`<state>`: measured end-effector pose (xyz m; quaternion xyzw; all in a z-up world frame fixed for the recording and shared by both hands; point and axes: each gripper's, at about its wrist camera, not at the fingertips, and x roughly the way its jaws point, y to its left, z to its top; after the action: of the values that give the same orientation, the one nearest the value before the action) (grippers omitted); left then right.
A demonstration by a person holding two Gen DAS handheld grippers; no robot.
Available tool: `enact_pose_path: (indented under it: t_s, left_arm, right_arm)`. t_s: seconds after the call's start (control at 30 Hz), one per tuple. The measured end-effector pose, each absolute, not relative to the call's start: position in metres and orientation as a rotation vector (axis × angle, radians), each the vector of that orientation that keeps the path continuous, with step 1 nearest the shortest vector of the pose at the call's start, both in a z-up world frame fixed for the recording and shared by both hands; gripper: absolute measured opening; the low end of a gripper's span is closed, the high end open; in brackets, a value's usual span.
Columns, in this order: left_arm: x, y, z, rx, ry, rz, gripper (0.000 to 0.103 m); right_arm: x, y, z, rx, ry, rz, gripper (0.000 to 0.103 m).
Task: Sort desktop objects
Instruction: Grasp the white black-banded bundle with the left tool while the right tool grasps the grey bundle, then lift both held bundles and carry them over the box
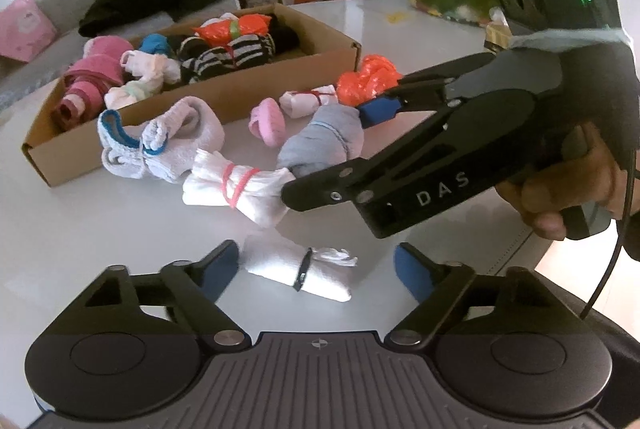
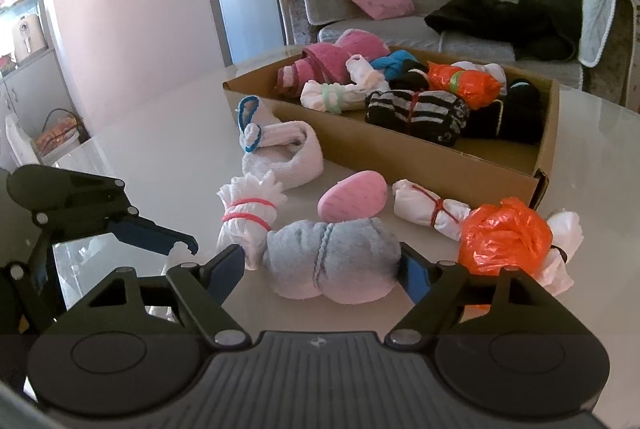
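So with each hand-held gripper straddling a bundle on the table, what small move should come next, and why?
Probably close both. The right hand-held gripper has the grey bundle between its pads, and the left hand-held gripper frames the white roll with the black band, with gaps still showing. Both lie loose outside the cardboard box, so a firm grip comes before lifting.

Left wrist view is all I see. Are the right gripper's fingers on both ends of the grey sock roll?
Observer: Not quite. The right gripper straddles the grey sock roll; one finger touches one end, the other stops short.
Operator: What's at the short side?
Observer: The white bundle with pink bands; its tail lies against that finger.
Operator: Anything behind the orange bag?
Observer: Yes, a white bundle with a dark band, hidden from you.
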<state>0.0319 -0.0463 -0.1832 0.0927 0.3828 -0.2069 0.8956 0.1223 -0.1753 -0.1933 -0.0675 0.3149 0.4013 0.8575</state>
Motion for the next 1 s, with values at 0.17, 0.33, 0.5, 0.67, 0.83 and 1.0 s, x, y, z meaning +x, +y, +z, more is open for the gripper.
enact_pose_path:
  t_s: [0.17, 0.33, 0.5, 0.67, 0.83, 1.0]
  left_arm:
    - [0.037, -0.043, -0.177, 0.191, 0.804, -0.41, 0.057]
    - [0.034, -0.04, -0.177, 0.196, 0.801, -0.404, 0.056]
    - [0.033, -0.033, -0.174, 0.175, 0.803, -0.383, 0.054]
    - [0.026, -0.019, -0.163, 0.121, 0.802, -0.37, 0.054]
    - [0.018, -0.003, -0.144, 0.085, 0.77, -0.338, 0.054]
    - [0.021, 0.008, -0.117, 0.072, 0.715, -0.306, 0.055]
  right_arm:
    - [0.123, -0.176, -0.192, -0.147, 0.667, 0.827, 0.061]
    - [0.124, -0.178, -0.192, -0.14, 0.67, 0.821, 0.061]
    - [0.124, -0.179, -0.191, -0.131, 0.671, 0.816, 0.061]
    - [0.121, -0.186, -0.185, -0.1, 0.662, 0.808, 0.061]
    - [0.117, -0.192, -0.172, -0.083, 0.637, 0.799, 0.061]
    - [0.114, -0.198, -0.147, -0.067, 0.592, 0.801, 0.061]
